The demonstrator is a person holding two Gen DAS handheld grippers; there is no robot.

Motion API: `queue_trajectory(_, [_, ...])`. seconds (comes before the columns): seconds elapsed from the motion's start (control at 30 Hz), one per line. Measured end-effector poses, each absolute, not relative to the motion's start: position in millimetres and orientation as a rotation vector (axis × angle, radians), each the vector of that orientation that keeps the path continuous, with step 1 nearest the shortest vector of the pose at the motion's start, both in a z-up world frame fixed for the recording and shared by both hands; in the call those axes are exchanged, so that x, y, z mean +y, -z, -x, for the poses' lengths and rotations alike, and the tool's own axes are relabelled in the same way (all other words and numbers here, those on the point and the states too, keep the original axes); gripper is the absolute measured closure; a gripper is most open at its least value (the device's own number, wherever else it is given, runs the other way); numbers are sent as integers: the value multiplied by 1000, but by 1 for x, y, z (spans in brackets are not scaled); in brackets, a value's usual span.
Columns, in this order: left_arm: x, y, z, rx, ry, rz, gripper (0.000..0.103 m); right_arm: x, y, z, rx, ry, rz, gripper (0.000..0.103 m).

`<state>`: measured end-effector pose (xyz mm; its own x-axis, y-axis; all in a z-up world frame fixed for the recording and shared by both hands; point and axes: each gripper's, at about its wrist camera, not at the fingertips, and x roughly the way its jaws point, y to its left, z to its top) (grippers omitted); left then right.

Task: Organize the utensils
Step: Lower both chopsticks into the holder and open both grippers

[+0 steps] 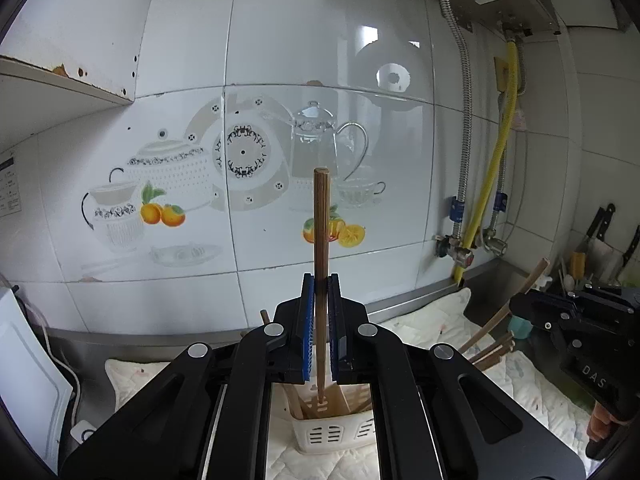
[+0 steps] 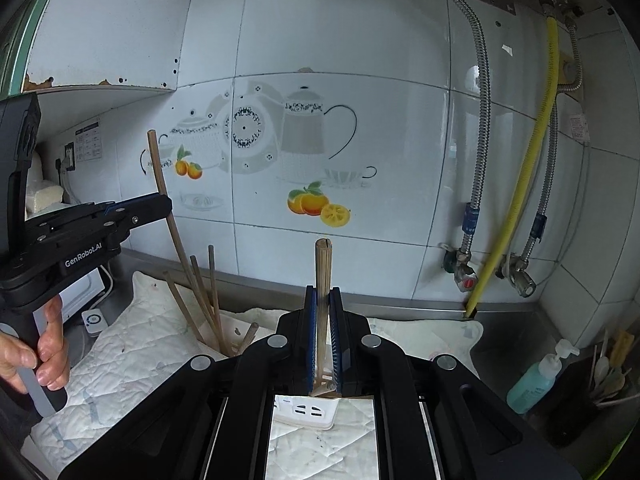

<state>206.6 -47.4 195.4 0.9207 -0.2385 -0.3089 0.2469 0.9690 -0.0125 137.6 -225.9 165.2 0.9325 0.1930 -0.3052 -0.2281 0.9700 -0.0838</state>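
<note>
While both my hands are up over the counter, each gripper is clamped on one chopstick. My left gripper [image 1: 320, 280] has its blue pads pressed together on a brown wooden chopstick [image 1: 321, 216] that stands nearly upright, its blunt end high against the tiled wall [image 1: 280, 40] and its thin end down over the white slotted holder [image 1: 320, 434]. From my left wrist view the tip looks to sit at or just inside the holder's mouth; I cannot tell if it touches. A few more chopsticks lean in the holder's left part.

My right gripper [image 2: 322, 292] is likewise closed on a second chopstick [image 2: 322, 268], paler and ridged, upright, blunt end up. Its lower end is behind the jaws, above the holder's rim [image 2: 304, 410], which shows near the bottom of that view.

Seen from my right wrist, the left gripper [image 2: 160, 206] is to the left, my left hand [image 2: 44, 352] wrapped round its handle, the chopstick [image 2: 160, 176] it holds tilted slightly. Four or so loose chopsticks [image 2: 204, 300] fan up just right of it, out of the holder.

From my left wrist, the right gripper [image 1: 520, 304] is far right with its chopstick [image 1: 532, 280] slanting up.

Holder stands on a white quilted cloth [image 2: 132, 344] on the steel counter. Far right corner: blue soap pump bottle [image 2: 536, 380], a dark pot of spoons [image 2: 608, 376], knives [image 1: 600, 224] against the wall. A yellow hose [image 2: 532, 152] and steel pipes run down the tiles at right.
</note>
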Motion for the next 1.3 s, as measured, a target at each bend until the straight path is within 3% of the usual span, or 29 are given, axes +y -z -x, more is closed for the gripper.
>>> queue_trajectory(0.57, [-51, -176, -226, 396, 264, -15, 97, -224, -148, -159, 377, -209, 121, 96])
queue_trajectory(0.7, [-49, -177, -222, 394, 269, -15, 95, -222, -149, -159, 379, -212, 124, 94])
queue_trajectory(0.8, [-49, -177, -220, 395, 269, -18, 93, -221, -150, -157, 373, -213, 122, 86])
queue_trajectory(1.0, [-43, -179, -209, 388, 266, -8, 78, -220, -154, -146, 356, -215, 130, 84])
queue_trajectory(1.13, [-41, -181, -196, 369, 254, -18, 60, -221, -155, -134, 338, -214, 127, 75])
queue_trajectory(1.3, [-38, -181, -178, 359, 243, -25, 46, -222, -150, -117, 327, -214, 125, 66])
